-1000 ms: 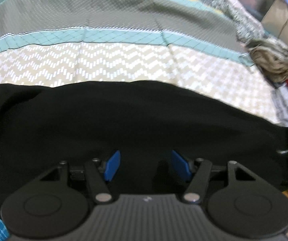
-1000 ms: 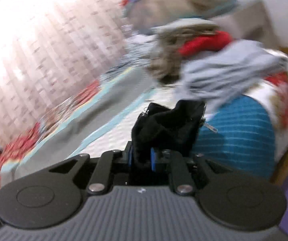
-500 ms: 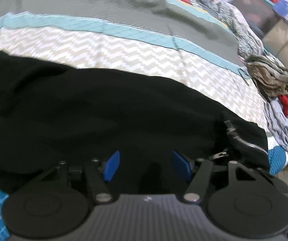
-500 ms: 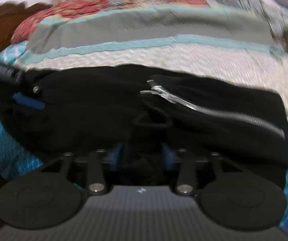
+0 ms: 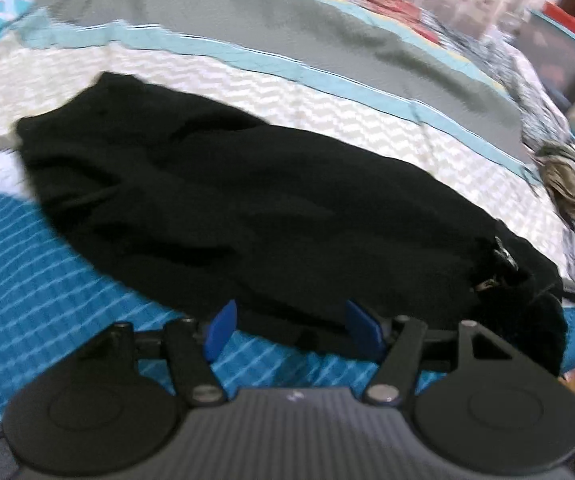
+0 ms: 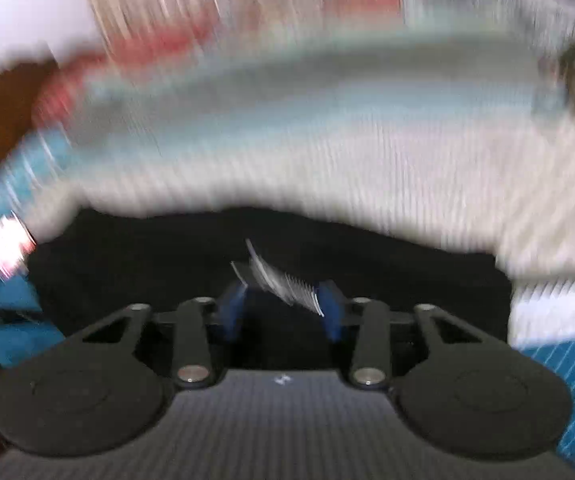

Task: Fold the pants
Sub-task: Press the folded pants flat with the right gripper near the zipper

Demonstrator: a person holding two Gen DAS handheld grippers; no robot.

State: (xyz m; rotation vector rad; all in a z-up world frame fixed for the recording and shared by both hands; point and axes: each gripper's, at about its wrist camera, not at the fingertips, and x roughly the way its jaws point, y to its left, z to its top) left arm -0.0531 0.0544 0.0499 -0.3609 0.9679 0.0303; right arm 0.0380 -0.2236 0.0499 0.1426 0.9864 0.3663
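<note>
Pants: black pants lie flat along the near edge of the bed, stretched lengthwise, partly on the blue checked patch and partly on the zigzag cream band of the bedspread. They look doubled over already, though the dark cloth hides the layers.
Zipper: a metal zipper shows at the pants' right end; in the right wrist view a zipper streaks across just ahead of the tongs, heavily blurred.
Left tongs: the left tongs are spread wide at the pants' near hem, holding nothing; blue pads sit either side of the cloth edge.
Right tongs: the right tongs are parted over black cloth, and nothing appears pinched between the pads, though the blur leaves some doubt.
Step in hand: my judgement is that one fold is laid down and both tongs are free, between grips.
Next move: probably take an end of the pants with both tongs and bring it across to the other end, keeping the edges aligned.
Surroundings: a heap of crumpled clothes lies at the bed's far right edge.
Writing: no brand, label or lettering is readable.
</note>
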